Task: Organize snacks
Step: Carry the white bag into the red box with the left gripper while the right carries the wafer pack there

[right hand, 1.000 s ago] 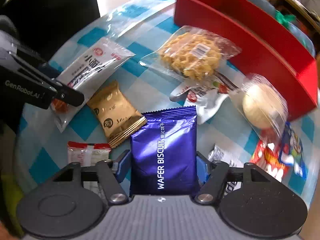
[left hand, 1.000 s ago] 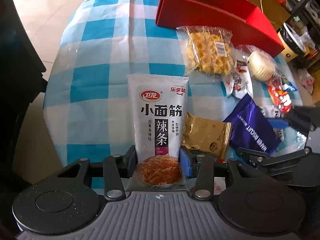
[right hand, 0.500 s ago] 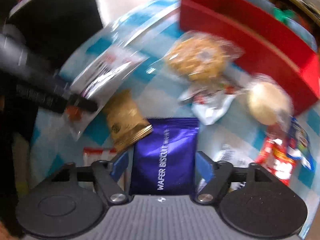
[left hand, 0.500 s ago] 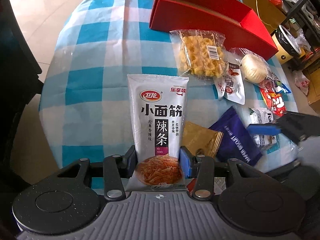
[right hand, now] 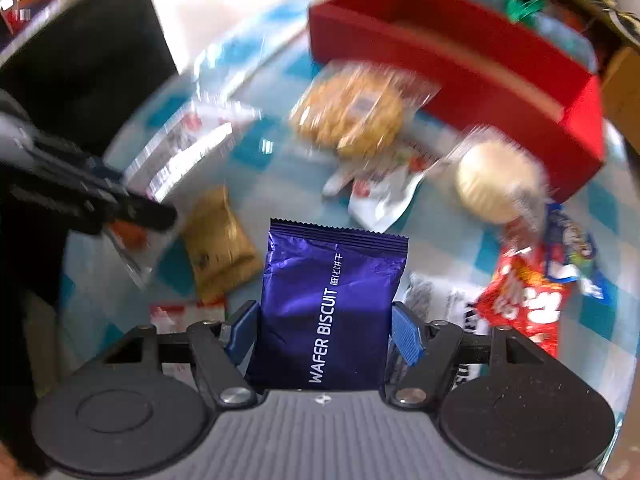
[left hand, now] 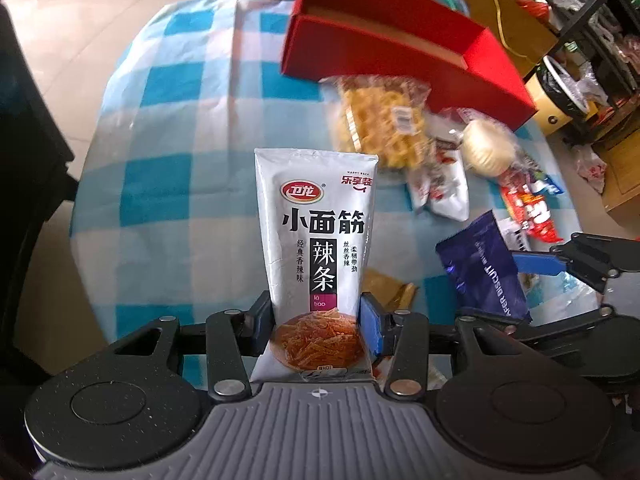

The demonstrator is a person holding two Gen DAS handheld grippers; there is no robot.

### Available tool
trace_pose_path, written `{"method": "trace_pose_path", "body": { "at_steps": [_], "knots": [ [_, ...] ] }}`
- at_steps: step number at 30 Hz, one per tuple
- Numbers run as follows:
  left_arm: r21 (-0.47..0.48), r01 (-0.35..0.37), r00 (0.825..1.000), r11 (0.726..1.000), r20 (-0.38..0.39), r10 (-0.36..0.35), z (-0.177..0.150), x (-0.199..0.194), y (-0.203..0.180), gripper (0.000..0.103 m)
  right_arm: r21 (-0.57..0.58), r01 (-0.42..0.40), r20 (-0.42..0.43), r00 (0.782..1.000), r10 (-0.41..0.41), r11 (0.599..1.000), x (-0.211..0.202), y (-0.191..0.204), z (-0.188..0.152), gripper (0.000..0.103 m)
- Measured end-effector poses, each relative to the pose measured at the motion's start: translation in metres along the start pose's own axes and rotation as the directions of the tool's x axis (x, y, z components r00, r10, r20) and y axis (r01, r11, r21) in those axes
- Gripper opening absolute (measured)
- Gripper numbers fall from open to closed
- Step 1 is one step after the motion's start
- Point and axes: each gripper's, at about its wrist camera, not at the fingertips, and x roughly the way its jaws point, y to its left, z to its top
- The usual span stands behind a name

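Your left gripper (left hand: 318,330) is angled steeply down at the checkered tablecloth (left hand: 168,152), clamped on the white latiao spicy-strip packet (left hand: 318,248), which stands upright short of the red box (left hand: 384,56). Your right gripper (right hand: 324,334), tilted down the same way, has just been closing and its pads pinch the purple wafer biscuit pack (right hand: 328,304), lifted clear of the cloth, also short of that box.

Left wrist: close, angled steeply down over bench (left hand: 168,152).
Right wrist: same, blurred.
Shared: red box (left hand: 400,60) (right hand: 460,64), scattered snacks.
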Motion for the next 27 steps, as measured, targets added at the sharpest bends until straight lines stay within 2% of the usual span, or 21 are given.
{"method": "trace_pose_path", "body": {
  "at_steps": [6,11,20,27],
  "knots": [
    [0.042,0.002,0.998,0.999,0.057,-0.005,0.024,-0.005,-0.024,0.053,0.112,0.012,0.146,0.989,-0.029,0.994,-0.02,-0.024,0.021,0.065],
    [0.078,-0.023,0.995,0.997,0.101,0.015,0.05,-0.003,-0.043,0.053,0.178,0.024,0.228,0.972,-0.064,0.984,-0.029,-0.043,0.032,0.065],
    [0.125,-0.031,0.987,0.992,0.161,0.011,0.092,0.005,-0.069,0.053,0.24,0.055,0.309,0.942,-0.13,0.969,-0.041,-0.079,0.061,0.065],
    [0.133,-0.055,0.98,0.99,0.196,0.029,0.122,0.009,-0.081,0.053,0.265,0.07,0.322,0.934,-0.156,0.962,-0.037,-0.102,0.083,0.065]
  ]
}}
